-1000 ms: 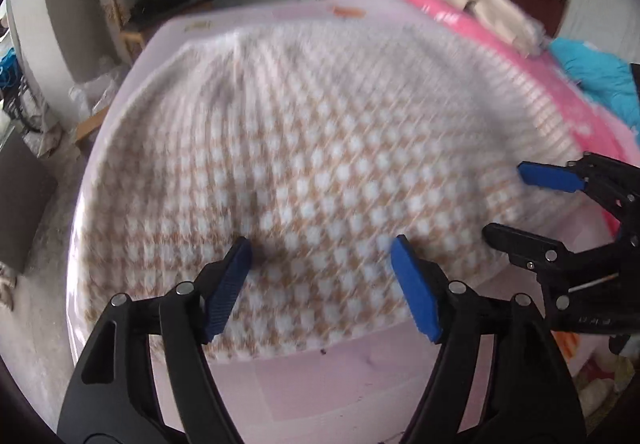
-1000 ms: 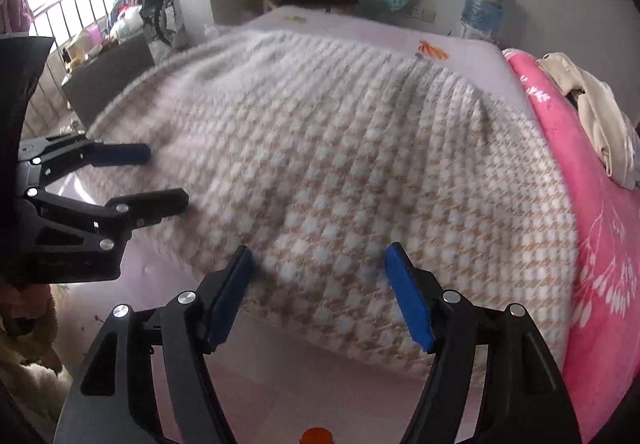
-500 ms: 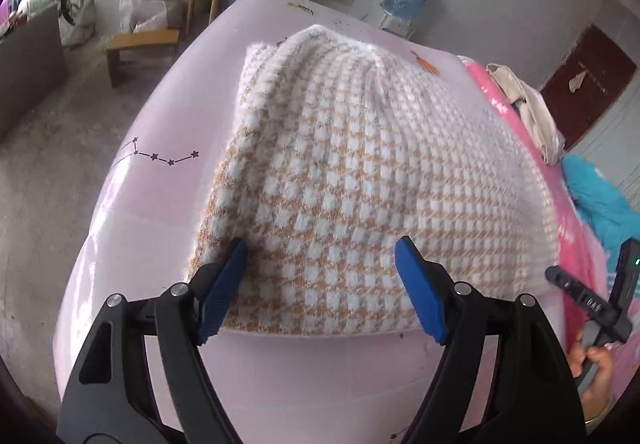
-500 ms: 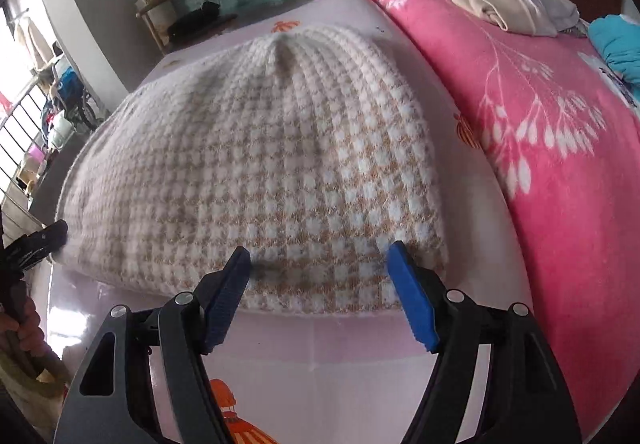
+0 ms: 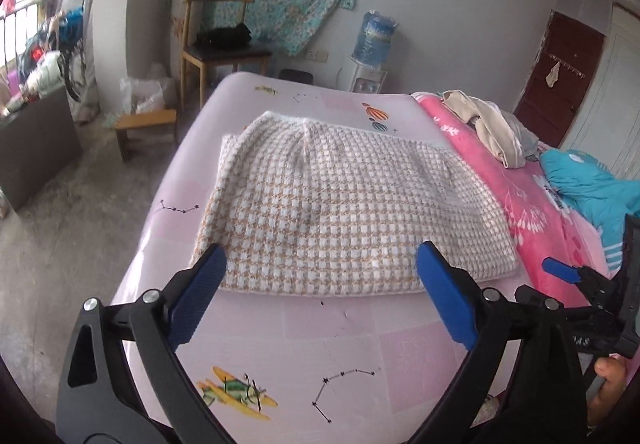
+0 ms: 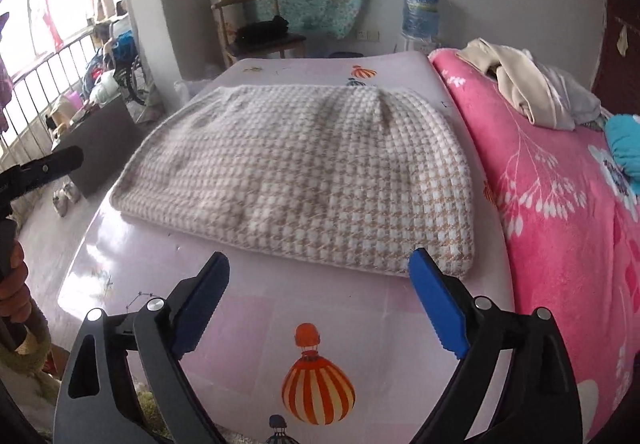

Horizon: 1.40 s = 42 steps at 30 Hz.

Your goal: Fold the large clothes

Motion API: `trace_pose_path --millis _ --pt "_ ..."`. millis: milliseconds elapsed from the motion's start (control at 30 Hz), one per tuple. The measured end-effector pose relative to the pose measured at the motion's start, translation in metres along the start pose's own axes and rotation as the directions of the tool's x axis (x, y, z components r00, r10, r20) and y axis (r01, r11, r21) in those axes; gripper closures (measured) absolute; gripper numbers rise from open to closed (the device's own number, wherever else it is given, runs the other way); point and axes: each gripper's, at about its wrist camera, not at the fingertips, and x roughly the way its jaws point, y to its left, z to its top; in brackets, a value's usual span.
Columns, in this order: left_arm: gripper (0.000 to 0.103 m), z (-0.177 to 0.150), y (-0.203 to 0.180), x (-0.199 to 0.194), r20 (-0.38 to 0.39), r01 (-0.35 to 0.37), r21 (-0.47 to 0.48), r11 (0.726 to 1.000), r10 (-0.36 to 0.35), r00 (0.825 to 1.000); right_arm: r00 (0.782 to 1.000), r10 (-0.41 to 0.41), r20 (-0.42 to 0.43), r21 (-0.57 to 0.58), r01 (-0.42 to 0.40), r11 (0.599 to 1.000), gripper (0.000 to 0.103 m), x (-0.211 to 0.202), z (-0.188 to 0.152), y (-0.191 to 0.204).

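A folded checked knit garment [image 5: 344,212], white and tan, is lying flat on the pale pink bed sheet [image 5: 304,328], filling the middle of both frames. In the left wrist view the left gripper [image 5: 320,298] is being held wide open at the bottom centre, with nothing between its blue fingertips [image 5: 200,298]; both tips are being shown just in front of the garment's near edge, above bare sheet. In the right wrist view the right gripper [image 6: 320,298] is likewise being held wide and empty at the bottom centre, its right blue tip overlapping the garment's near right corner in the picture; whether it is touching cannot be told. The right gripper is also being seen at the lower right edge of the left view, and part of the left gripper at the left edge of the right view. A pink floral blanket [image 6: 560,212] is lying along the right side of the garment, with beige clothes [image 6: 524,88] piled at upper right. A wooden chair [image 5: 216,44] is standing at upper left, against the wall.
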Motion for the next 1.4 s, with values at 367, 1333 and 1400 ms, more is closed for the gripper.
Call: trace_pose_path --millis 367,1333,1400 --pt "0.008 -0.01 -0.04 -0.006 0.037 -0.176 0.105 0.979 0.173 0.984 0.992 -0.115 0.044 -0.043 0.117 0.992 0.006 -0.012 -0.004 0.022" --pt "0.008 -0.035 -0.049 0.057 -0.236 -0.21 0.083 0.974 0.224 0.946 0.982 -0.144 -0.125 0.106 0.158 0.982 0.006 0.027 -0.003 0.011" --pt "0.008 -0.035 -0.049 0.056 -0.236 -0.212 0.082 0.974 0.225 0.945 0.981 -0.144 -0.128 0.104 0.158 0.982 0.006 0.027 -0.003 0.011"
